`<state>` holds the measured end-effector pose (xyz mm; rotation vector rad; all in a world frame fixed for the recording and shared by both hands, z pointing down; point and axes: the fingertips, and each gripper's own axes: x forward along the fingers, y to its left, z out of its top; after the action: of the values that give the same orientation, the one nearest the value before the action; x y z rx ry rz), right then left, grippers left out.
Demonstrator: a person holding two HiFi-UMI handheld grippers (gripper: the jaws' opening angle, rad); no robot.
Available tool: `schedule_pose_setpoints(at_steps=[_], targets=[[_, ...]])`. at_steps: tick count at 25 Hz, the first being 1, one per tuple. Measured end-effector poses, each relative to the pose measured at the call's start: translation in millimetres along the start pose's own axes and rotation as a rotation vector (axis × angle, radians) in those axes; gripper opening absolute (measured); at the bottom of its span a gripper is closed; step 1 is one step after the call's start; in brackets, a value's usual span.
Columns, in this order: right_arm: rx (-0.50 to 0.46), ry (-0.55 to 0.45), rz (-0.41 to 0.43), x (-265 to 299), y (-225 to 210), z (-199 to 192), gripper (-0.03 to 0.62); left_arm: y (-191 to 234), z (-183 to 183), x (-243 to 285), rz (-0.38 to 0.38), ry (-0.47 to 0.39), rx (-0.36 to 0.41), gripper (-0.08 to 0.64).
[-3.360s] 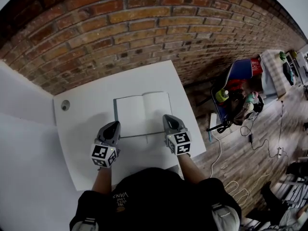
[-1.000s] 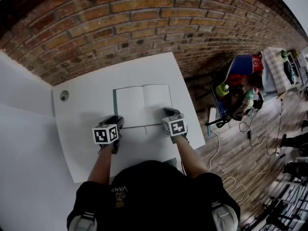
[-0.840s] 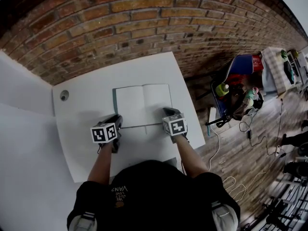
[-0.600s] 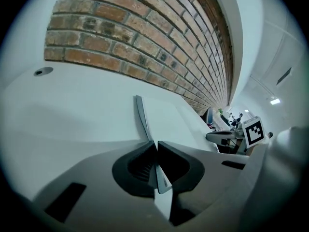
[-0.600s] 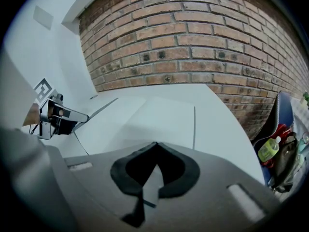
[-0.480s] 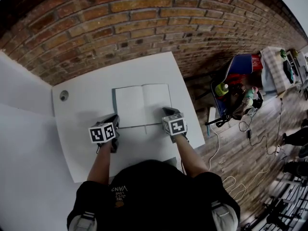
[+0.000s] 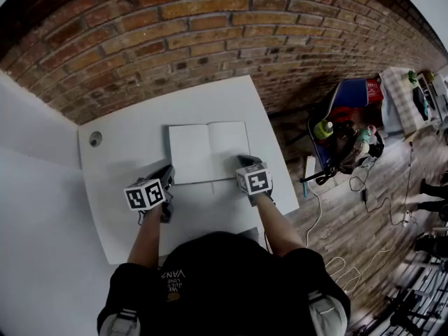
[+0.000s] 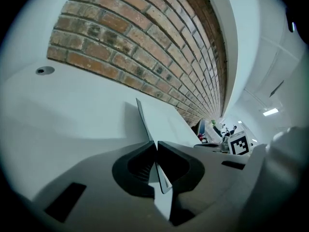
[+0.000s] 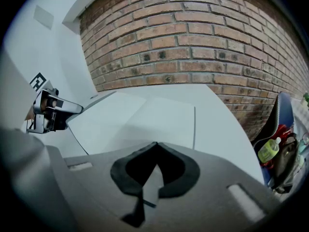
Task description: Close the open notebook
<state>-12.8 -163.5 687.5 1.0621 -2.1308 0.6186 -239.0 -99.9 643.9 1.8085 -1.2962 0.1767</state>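
An open notebook (image 7: 208,151) is seen lying flat on a white table (image 7: 133,208), with a brick wall (image 7: 210,40) beyond. The 2 grippers are placed at its near corners: left gripper (image 7: 166,171) left, right gripper (image 7: 243,162) right.

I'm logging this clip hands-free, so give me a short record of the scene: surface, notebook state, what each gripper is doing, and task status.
surface: white table against a brick wall
notebook: notebook lies open, blank pages up
left gripper: left gripper, fingers shut on a thin leaf at the notebook's near left corner
right gripper: right gripper, fingers together at the notebook's near right corner; whether they pinch a page cannot be told
task status: notebook not yet closed
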Motion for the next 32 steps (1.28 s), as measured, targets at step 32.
schedule_pose_setpoints(at_steps=[32], targets=[[-0.028,0.051,0.177,-7,-3,-4,-0.002,-105,32,-11,-0.061,-0.149,0.059,0.034]])
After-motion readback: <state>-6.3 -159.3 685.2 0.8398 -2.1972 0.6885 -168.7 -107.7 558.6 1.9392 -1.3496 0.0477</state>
